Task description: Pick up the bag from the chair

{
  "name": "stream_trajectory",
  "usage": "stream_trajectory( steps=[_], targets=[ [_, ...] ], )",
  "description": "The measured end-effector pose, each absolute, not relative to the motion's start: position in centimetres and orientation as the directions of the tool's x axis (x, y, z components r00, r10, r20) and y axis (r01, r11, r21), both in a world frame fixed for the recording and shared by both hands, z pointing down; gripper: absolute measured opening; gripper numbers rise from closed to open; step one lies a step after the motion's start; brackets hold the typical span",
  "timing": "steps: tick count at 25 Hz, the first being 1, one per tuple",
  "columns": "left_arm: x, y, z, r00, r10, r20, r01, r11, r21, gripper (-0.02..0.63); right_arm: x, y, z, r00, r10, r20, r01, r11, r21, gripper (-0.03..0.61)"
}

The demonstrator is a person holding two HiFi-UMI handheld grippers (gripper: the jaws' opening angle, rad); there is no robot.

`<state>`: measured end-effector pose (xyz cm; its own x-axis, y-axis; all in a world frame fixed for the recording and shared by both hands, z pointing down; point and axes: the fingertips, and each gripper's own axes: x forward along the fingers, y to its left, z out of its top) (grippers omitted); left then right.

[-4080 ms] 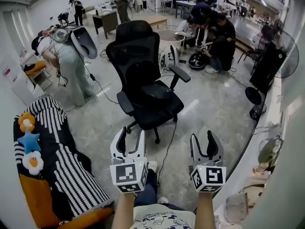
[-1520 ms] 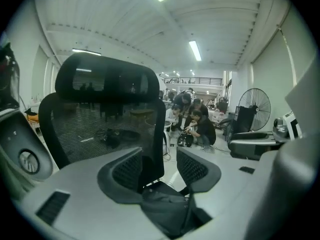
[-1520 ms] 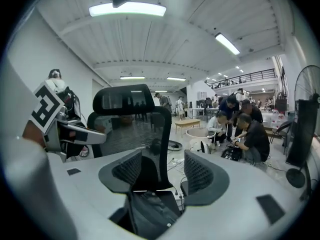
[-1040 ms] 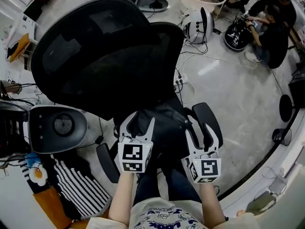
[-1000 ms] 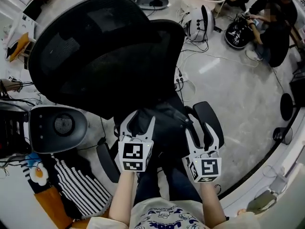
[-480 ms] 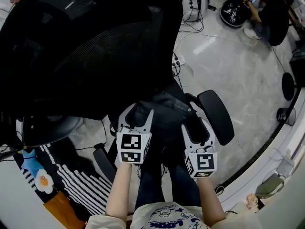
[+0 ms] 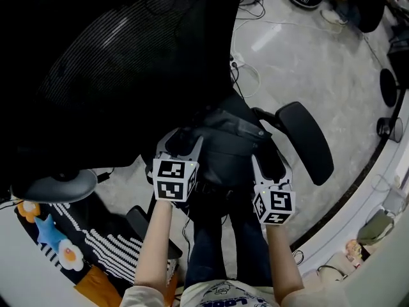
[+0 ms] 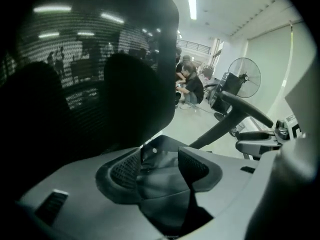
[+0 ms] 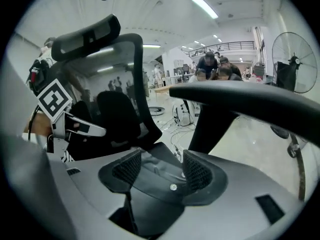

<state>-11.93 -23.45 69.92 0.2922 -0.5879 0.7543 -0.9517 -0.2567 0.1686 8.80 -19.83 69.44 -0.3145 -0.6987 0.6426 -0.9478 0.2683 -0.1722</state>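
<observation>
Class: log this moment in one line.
left gripper: open, black fabric bag between jaws | right gripper: open, same | bag: on black mesh chair

The chair's backrest (image 7: 115, 62) runs off the top edge, and the bag (image 7: 227, 142) covers its seat.

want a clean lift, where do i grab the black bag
Probably grip the bag by its raised top fold, from above, left gripper and right gripper near opposite ends: it lies slumped, backrest and armrest hemming its sides.
</observation>
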Motion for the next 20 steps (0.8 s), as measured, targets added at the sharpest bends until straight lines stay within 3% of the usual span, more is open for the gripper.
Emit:
stream_trajectory(
  steps=[20],
  targets=[
    [-9.8, -25.8, 81.3, 0.342, -0.425, 0.838, -0.909, -0.375, 0.18, 0.264, 12.1, -20.4, 81.5, -0.119, -0.666, 0.736, -0.99, 0.018, -0.143, 0.279]
  ],
)
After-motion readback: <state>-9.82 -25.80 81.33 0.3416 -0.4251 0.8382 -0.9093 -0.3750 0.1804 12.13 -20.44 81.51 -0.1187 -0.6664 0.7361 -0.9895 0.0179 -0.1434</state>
